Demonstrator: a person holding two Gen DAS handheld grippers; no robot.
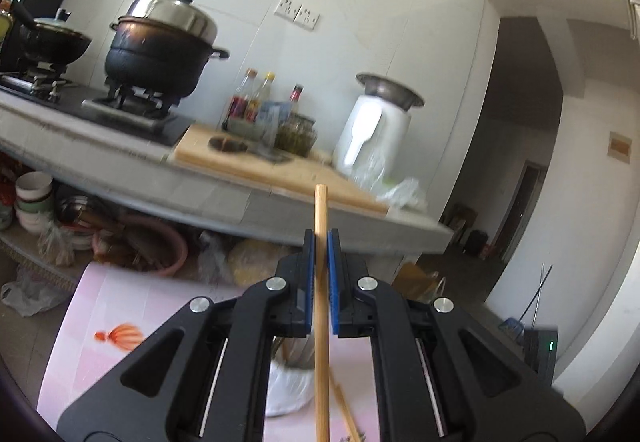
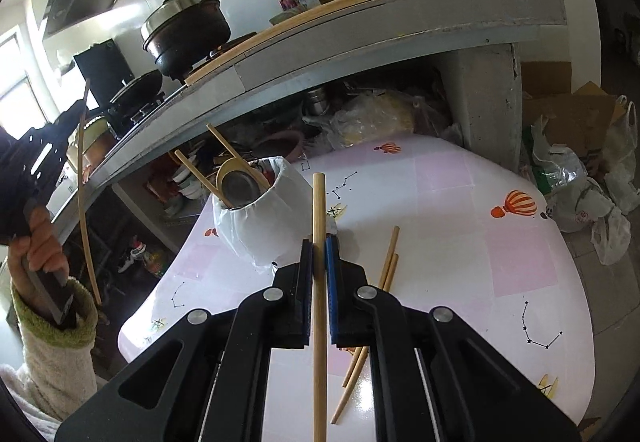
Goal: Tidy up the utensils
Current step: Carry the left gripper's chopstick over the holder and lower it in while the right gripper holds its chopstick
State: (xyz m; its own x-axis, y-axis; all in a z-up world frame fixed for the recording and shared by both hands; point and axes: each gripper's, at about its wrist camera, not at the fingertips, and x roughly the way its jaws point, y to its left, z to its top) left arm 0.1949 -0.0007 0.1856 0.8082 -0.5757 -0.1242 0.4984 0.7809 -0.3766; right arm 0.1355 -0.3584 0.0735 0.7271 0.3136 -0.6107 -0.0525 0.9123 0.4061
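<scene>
In the left wrist view, the left tongs (image 1: 321,242) are pinching a wooden chopstick (image 1: 321,282) that stands almost upright between the blue pads, high above the pink surface (image 1: 108,306), with the white utensil holder (image 1: 288,386) seen below and behind the tongs. In the right wrist view, the right tongs (image 2: 320,248) are pressed onto a second chopstick (image 2: 319,282), just to the right of the utensil holder (image 2: 260,226), which already carries chopsticks and a ladle. Three more loose chopsticks (image 2: 386,274) lie on the surface (image 2: 460,242) to the right of the holder.

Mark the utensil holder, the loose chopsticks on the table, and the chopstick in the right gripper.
utensil holder (image 2: 264,226): right wrist view, bag-wrapped side.
loose chopsticks (image 2: 389,266): right wrist view, upper shafts.
chopstick (image 2: 319,202) in right gripper (image 2: 319,248): right wrist view, shaft above pads.
</scene>
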